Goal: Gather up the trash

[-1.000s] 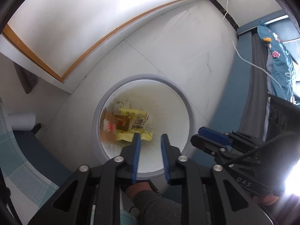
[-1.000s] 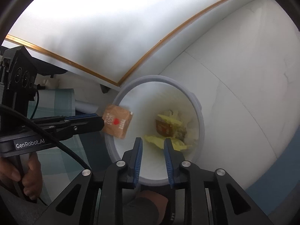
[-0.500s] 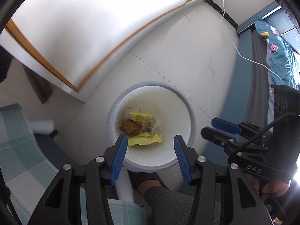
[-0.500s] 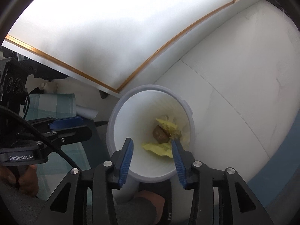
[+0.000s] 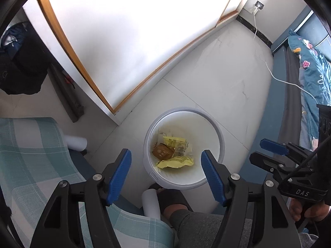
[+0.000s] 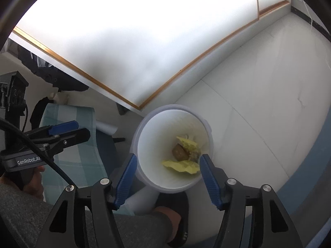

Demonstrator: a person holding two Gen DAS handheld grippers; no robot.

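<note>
Trash (yellow wrappers (image 5: 175, 162), brown packet (image 5: 162, 152)) is seen lying inside the white bin (image 5: 215, 128) on the floor; both grippers' fingers, left (image 5: 166, 166) and right (image 6: 166, 174), are opening, nothing held. More litter must be sought next.

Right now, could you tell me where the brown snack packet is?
The brown snack packet lies at the bottom of the white bin, centre of the left wrist view, touching the yellow wrappers beside it.
</note>
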